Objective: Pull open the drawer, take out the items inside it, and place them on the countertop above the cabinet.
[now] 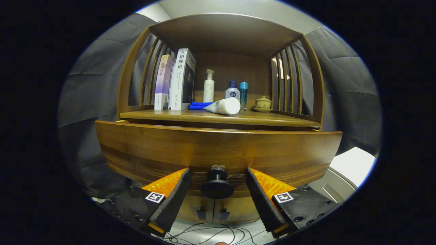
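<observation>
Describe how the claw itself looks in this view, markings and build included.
The claw has two wedge-shaped fingers that taper forward, with ribbed inner faces. Each sits on a flat plate studded with screws and carries a small square black-and-white tag. The fingers stand open on either side of the drawer knob, not pressing it.

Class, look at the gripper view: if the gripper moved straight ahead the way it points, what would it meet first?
Probably the round drawer knob, centred between the open jaws of the gripper; the wooden drawer front lies just behind it. Exact depth is unclear.
</observation>
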The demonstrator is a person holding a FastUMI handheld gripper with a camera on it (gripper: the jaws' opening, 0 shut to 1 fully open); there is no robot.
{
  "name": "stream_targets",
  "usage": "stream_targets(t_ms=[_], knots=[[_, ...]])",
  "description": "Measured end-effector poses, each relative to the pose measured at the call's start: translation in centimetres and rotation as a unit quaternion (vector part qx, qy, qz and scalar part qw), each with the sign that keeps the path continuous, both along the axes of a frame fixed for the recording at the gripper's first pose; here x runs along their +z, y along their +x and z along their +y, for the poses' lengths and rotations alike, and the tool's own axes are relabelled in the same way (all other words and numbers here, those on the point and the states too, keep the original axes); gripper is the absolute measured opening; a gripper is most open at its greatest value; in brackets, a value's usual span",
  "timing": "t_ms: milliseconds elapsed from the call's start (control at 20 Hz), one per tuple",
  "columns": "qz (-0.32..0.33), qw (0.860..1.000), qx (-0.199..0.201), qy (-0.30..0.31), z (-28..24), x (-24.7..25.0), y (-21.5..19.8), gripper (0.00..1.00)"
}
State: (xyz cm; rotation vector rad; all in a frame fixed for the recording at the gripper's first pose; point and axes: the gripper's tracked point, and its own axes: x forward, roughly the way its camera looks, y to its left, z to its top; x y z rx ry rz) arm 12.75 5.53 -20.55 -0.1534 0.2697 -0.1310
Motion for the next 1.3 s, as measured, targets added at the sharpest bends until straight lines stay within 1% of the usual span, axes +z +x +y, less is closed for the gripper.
stream_targets(t_ms=[200, 650, 850, 950, 1100, 1300], knots=[[0.000, 1.000, 0.004, -0.011, -0.6, -0.3, 2.3, 1.00], [0.003, 1.000, -0.002, -0.008, -0.9, -0.6, 6.3, 1.00], [-0.004, 1.000, 0.002, -0.018, -0.6, -0.7, 6.3, 0.98], [-0.002, 1.000, 0.003, -0.005, -0.8, -0.2, 5.7, 0.98], [-0.025, 1.000, 0.004, 0.011, -1.2, 3.4, 4.1, 0.98], [-0.064, 0.998, 0.016, -0.003, -1.9, 9.4, 0.5, 0.98]])
